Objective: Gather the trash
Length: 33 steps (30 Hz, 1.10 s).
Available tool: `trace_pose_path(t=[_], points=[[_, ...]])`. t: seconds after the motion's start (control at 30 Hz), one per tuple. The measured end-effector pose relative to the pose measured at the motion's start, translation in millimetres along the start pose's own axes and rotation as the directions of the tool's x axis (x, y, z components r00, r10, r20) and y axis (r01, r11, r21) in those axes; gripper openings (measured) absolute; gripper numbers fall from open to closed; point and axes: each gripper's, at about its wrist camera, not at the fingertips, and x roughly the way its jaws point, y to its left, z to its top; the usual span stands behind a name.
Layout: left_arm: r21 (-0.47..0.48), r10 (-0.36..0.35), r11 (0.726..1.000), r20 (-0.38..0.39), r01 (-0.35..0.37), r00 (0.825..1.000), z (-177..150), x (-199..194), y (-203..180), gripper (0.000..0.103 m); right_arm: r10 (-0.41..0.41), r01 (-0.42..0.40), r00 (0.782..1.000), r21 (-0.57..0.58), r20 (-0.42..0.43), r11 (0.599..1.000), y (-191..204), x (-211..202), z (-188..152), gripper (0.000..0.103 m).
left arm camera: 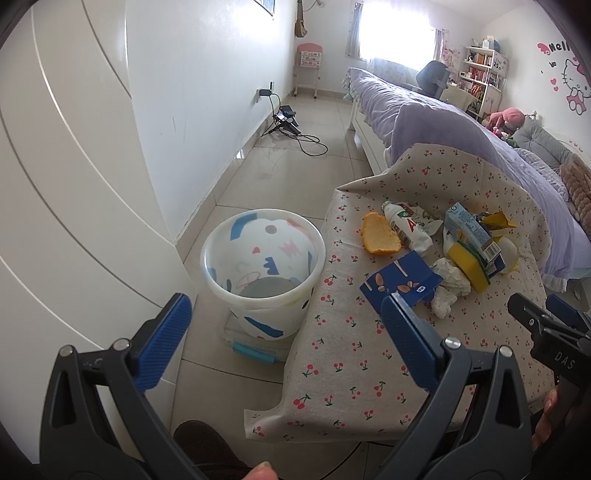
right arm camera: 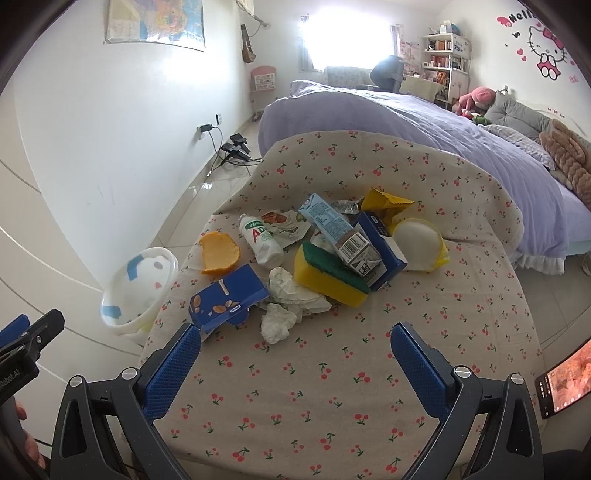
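Blue-padded fingers of the left gripper (left arm camera: 284, 339) stood wide apart and empty, one over the floor beside the bin (left arm camera: 263, 273), the other over the near left edge of the table (left arm camera: 343, 373). Its place between bin and rubbish suggested it was posted to ferry pieces across. The right gripper (right arm camera: 295, 354) was equally wide and empty, hovering above bare cloth at the table's near edge, aimed at the heap.

All the trash lay bunched in the middle of the table: a blue carton (right arm camera: 227, 295) nearest the left edge, crumpled tissue (right arm camera: 280, 317) just beside it, an orange peel (right arm camera: 218, 254), a white bottle (right arm camera: 260, 240), a yellow sponge (right arm camera: 328, 275) under a light-blue milk box (right arm camera: 340, 232), and a white cap-like lid (right arm camera: 417, 240) toward the right. Nothing appeared to be in the bin yet, so collecting looked barely begun; the carton seemed the easiest first pick.

A cherry-print cloth covered the table, riding up at the far edge against a purple-covered bed (right arm camera: 406, 122). Pale tiles, white walls and a bright window (right arm camera: 343, 33) filled the bedroom.
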Motion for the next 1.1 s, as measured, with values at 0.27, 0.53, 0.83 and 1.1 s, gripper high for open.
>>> trace_pose_path(t=[0.27,0.53,0.83,1.1], points=[[0.003,-0.003,1.000,0.002,0.003,1.000,-0.2,-0.9,0.6,0.102,0.000,0.000,1.000,0.000,0.000,1.000,0.8,-0.3,0.1,0.103],[0.004,-0.003,1.000,0.004,0.003,1.000,-0.5,-0.9,-0.4,0.102,0.002,-0.002,1.000,0.000,-0.001,1.000,0.6,-0.6,-0.1,0.103],[0.006,-0.004,1.000,0.003,0.004,1.000,-0.7,-0.7,-0.4,0.102,0.001,-0.001,1.000,0.000,-0.001,1.000,0.9,-0.7,0.5,0.103],[0.012,-0.004,1.000,0.001,0.004,1.000,-1.9,-0.5,-3.1,0.102,0.002,-0.002,1.000,0.001,-0.002,1.000,0.1,-1.1,1.0,0.103]])
